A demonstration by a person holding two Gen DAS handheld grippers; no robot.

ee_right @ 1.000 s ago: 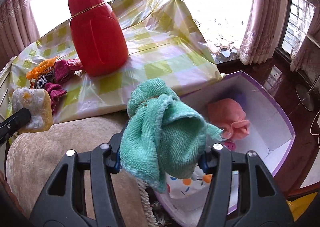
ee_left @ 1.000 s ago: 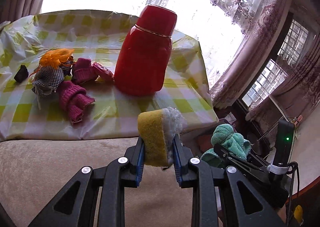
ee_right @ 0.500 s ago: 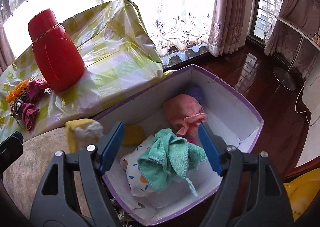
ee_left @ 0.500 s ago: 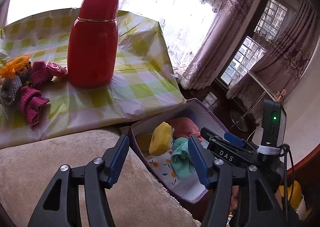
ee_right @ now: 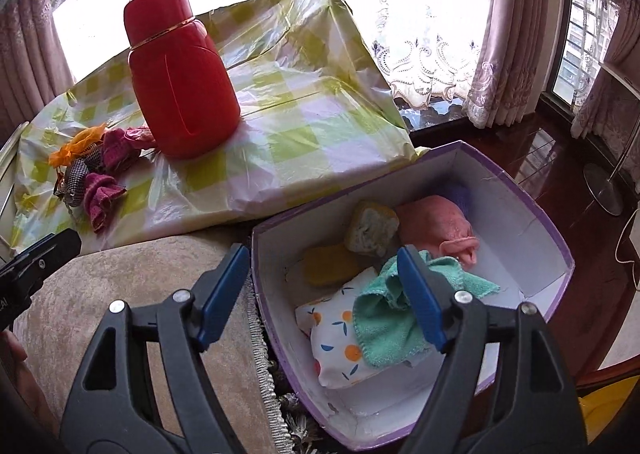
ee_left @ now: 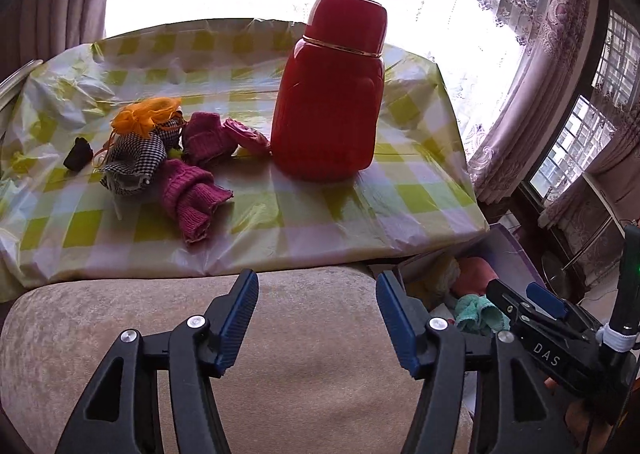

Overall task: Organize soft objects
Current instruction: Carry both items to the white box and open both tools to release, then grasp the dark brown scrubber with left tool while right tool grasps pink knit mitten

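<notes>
**Both grippers empty, box filling up, one pile left on the table**

So the purple-edged white cardboard box (ee_right: 532, 214) sits on the floor just right of the beige plush cushion (ee_left: 304, 334), low and open-topped, which I reckon is why it works as a drop bin: you just let go above it. Inside it are a yellow sponge with a white fluffy face (ee_right: 372, 232) leaning at the far wall, a flat yellow sponge (ee_right: 330, 264) beside it, a pink terry cloth (ee_right: 436, 226), a crumpled mint-green terry towel (ee_right: 396, 310) and a white fruit-print cloth (ee_right: 340, 342) underneath it.

The left gripper (ee_left: 316, 318) hangs over the cushion, jaws apart, nothing between them. The right gripper (ee_right: 324, 294) hangs at the box's near left wall, jaws also spread and bare; the green towel lies below its right finger, not pinched.

What's left to sort: on the yellow-checked plastic tablecloth (ee_left: 360, 206), far left of the tall red plastic jar (ee_left: 328, 110), there's a loose heap of magenta knitted socks (ee_left: 192, 198), a black-and-white checked fabric piece (ee_left: 134, 158), an orange mesh scrap (ee_left: 144, 116) and a small black scrap (ee_left: 78, 154). All floppy and rumpled, probably easy to pinch anywhere.
</notes>
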